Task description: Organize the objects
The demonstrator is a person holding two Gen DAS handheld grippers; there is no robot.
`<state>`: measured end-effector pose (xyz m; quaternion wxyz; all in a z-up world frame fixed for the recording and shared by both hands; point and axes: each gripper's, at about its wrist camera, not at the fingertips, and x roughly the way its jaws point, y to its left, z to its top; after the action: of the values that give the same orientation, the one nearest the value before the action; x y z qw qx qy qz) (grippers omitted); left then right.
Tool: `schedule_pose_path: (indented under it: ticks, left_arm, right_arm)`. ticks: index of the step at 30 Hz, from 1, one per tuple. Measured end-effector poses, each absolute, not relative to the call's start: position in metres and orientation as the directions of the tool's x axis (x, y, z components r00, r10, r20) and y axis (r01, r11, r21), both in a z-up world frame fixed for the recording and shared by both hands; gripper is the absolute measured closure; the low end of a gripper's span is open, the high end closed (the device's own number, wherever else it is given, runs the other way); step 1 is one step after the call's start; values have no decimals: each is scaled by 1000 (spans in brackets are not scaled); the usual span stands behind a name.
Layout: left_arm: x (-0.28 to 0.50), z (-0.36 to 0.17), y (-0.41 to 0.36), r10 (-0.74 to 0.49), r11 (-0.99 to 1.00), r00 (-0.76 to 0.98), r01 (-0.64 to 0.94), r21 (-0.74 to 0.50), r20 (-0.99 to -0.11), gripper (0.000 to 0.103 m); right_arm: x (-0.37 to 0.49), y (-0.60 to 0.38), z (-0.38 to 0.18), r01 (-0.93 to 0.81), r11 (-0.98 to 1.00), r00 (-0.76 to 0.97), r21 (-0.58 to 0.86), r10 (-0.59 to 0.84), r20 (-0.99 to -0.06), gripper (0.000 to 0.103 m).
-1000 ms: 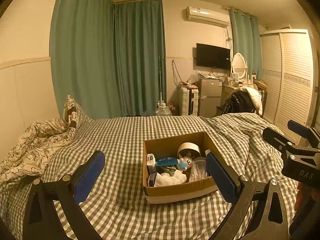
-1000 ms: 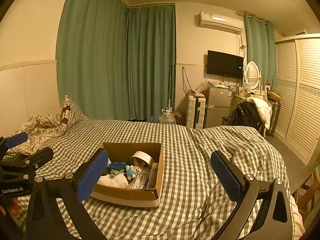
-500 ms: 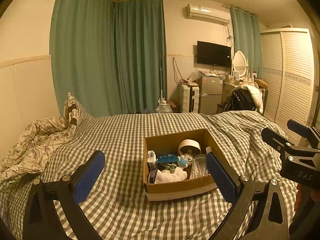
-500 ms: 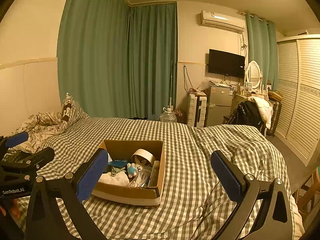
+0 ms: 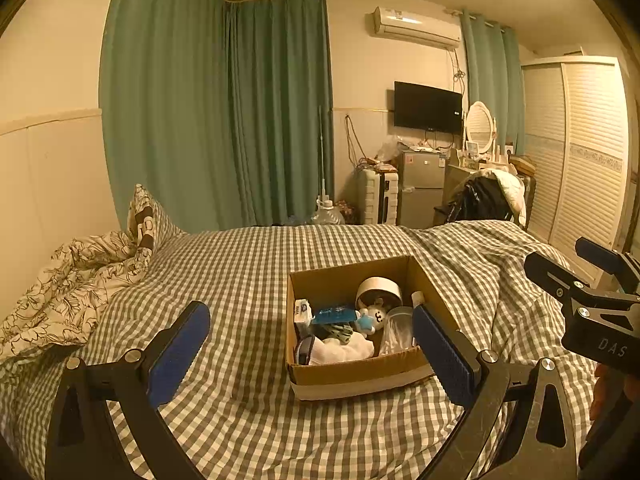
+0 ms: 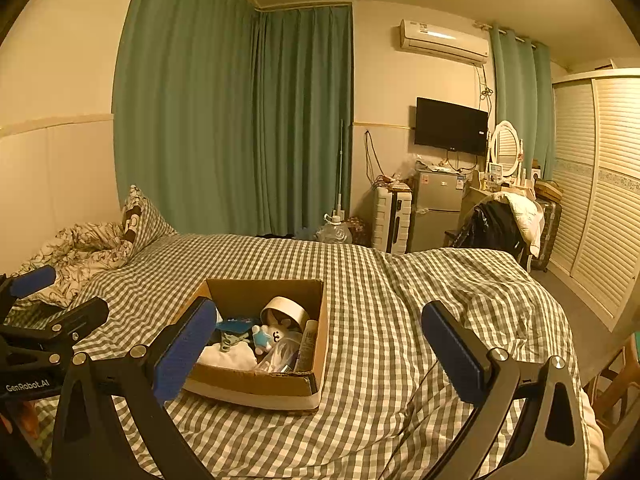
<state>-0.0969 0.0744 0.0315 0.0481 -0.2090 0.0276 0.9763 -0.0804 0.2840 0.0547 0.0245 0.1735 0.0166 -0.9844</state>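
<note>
An open cardboard box (image 5: 352, 374) (image 6: 256, 380) sits on the checked bed. Inside lie a white tape roll (image 5: 378, 290) (image 6: 285, 312), a small white and blue plush toy (image 5: 372, 316) (image 6: 268, 334), a blue packet (image 5: 334, 314), white cloth (image 5: 342, 352) (image 6: 228, 356), a clear plastic container (image 5: 396, 328) and a slim tube (image 6: 308, 342). My left gripper (image 5: 312, 344) is open and empty, held in front of the box. My right gripper (image 6: 320, 340) is open and empty, to the right of the box. Each gripper shows at the edge of the other's view.
The checked bedspread (image 5: 240, 280) covers the bed, with a rumpled floral quilt (image 5: 68, 280) and pillow (image 5: 146, 220) at the left. Beyond the bed stand a small fridge (image 5: 420, 188), a suitcase (image 5: 378, 196), a chair with clothes (image 5: 488, 196) and a wardrobe (image 5: 580, 152).
Both views have shifted slightly; the box sits a little higher and nearer in the frames. Both grippers stay open and empty.
</note>
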Motion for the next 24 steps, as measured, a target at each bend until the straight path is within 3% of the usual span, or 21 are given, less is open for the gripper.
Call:
schedule_pose_path:
  ticks: [24]
  left_arm:
    - [-96,30,75,76,-995,-903,-96,25,-422,0]
  right_arm:
    - [-83,280,51,56,-998,-932,-23,-44,-360,0]
